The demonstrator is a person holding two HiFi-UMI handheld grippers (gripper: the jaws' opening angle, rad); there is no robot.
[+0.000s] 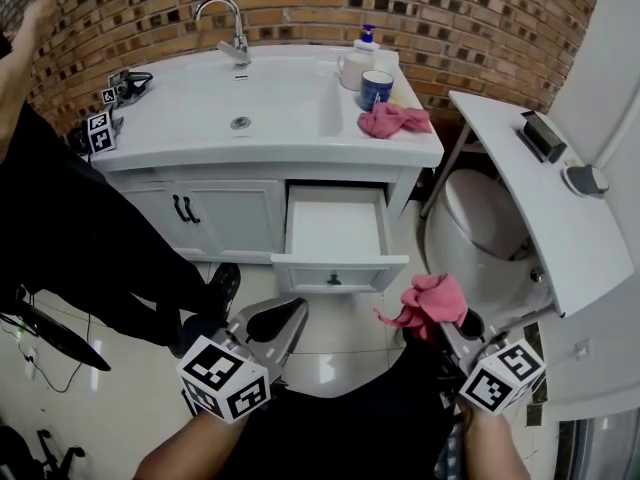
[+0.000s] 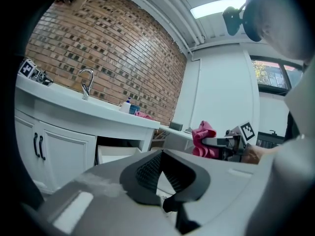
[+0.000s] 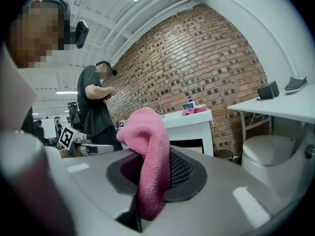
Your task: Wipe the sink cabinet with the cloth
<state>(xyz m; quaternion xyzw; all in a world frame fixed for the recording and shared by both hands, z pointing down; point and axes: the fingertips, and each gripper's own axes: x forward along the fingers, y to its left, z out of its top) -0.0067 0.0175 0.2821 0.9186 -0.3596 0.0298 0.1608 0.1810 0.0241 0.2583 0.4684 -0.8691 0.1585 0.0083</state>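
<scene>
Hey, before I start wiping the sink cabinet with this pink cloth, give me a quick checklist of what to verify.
1. Cloth gripped: ok. The right hand-held gripper is shut on the pink cloth.
2. Left hand-held gripper free: ok. Its jaws stand apart with nothing between them.
3. Drawer shut: not ok. It stands pulled out.
4. Room in front of the sink cabinet: not ok. A person stands by its left doors.
5. Countertop bare: not ok. A second cloth and a blue cup sit at its right end.
6. Cloth damp: cannot tell.
</scene>
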